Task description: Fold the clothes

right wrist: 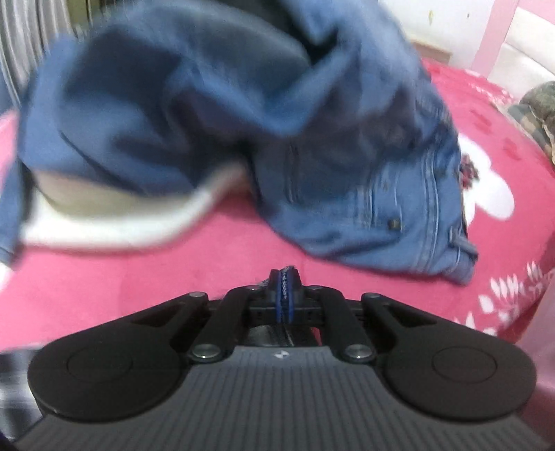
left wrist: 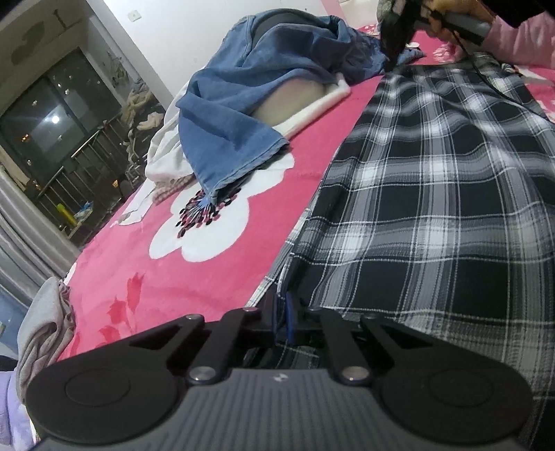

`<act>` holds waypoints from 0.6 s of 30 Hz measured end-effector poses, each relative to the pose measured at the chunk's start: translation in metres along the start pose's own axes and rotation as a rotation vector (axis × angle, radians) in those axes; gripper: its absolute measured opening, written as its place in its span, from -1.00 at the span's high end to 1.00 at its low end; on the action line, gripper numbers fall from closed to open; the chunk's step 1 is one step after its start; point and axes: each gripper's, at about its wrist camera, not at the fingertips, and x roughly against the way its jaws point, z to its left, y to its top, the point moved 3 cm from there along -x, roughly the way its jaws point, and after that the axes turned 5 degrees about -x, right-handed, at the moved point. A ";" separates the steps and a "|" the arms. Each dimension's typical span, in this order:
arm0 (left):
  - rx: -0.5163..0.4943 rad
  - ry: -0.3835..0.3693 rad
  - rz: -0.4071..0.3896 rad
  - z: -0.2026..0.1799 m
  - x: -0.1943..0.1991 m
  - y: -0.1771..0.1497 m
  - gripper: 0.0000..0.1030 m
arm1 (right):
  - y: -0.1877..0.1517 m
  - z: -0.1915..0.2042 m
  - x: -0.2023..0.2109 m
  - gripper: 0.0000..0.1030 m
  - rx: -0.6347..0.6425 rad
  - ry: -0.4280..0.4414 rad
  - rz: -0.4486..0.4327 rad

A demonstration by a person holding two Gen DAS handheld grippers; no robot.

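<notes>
Since both tongs sit low over the bed, each line starts at a pair of jaws and works outward.

Left gripper (left wrist: 282,314): jaws drawn together on the near edge of the plaid shirt (left wrist: 433,194); cloth runs in between the blue pads, so it reads as clamped on the hem.

Right gripper (right wrist: 285,286): jaws together with a thin dark strip of fabric pinched between the blue pads; from the left wrist view it (left wrist: 393,41) sits at the far end of the plaid shirt, so that strip is most likely the same shirt's far edge.

Plaid shirt, place: spread flat, running ahead and to the right of the left tongs, ending under the right tongs.

Plaid shirt, handling: a judgement only, but it looks light, soft and limp; it will sag between the two grips and wrinkle if pulled unevenly. Best hold is at the edges or corners, both ends lifted together.

Blanket (left wrist: 166,277): pink with white flowers, beneath everything, plush enough to drag on cloth.

Jeans (right wrist: 399,194): heaped just beyond the right tongs, left of the shirt, heavier and stiffer, not held.

Person's hand (left wrist: 447,24): grips the right tong's handle, pink sleeve behind.
</notes>
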 end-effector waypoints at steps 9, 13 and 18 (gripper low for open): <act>-0.082 0.059 0.008 -0.006 0.000 0.001 0.63 | 0.002 -0.010 0.113 0.50 0.097 -0.017 -0.118; -0.115 0.099 0.016 -0.007 0.001 0.004 0.47 | -0.028 -0.010 0.182 0.50 0.141 0.009 -0.080; -0.145 0.126 0.028 -0.008 0.001 0.004 0.38 | -0.082 -0.022 0.183 0.53 0.057 0.053 0.053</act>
